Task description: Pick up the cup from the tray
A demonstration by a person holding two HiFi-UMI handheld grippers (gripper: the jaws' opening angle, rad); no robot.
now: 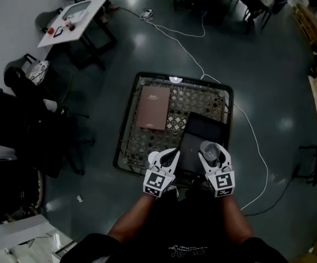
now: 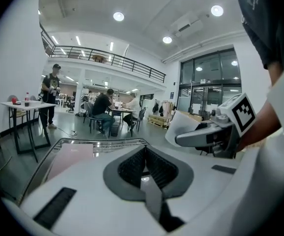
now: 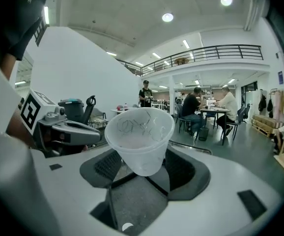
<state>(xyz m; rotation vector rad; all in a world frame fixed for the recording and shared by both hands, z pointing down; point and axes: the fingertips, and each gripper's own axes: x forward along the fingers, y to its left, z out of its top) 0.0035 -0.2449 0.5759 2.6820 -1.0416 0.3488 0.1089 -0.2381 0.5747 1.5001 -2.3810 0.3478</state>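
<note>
Glossy dark floor [image 1: 147,48], white table [image 1: 76,21], balcony railing [image 2: 107,58], perhaps glass doors [image 2: 201,90] beyond.

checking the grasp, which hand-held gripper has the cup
The right hand-held gripper: the clear plastic cup is clamped between its jaws. On the left hand-held gripper the jaws are together with nothing between them.

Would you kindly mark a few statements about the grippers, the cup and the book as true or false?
1. The right gripper holds the cup between its fingers. True.
2. The left gripper is carrying the brown book. False: the book lies flat on the wire rack, and the left gripper holds nothing.
3. The cup lies on its side. False: it is upright, mouth up.
4. A white cable runs past the wire rack. True.
</note>
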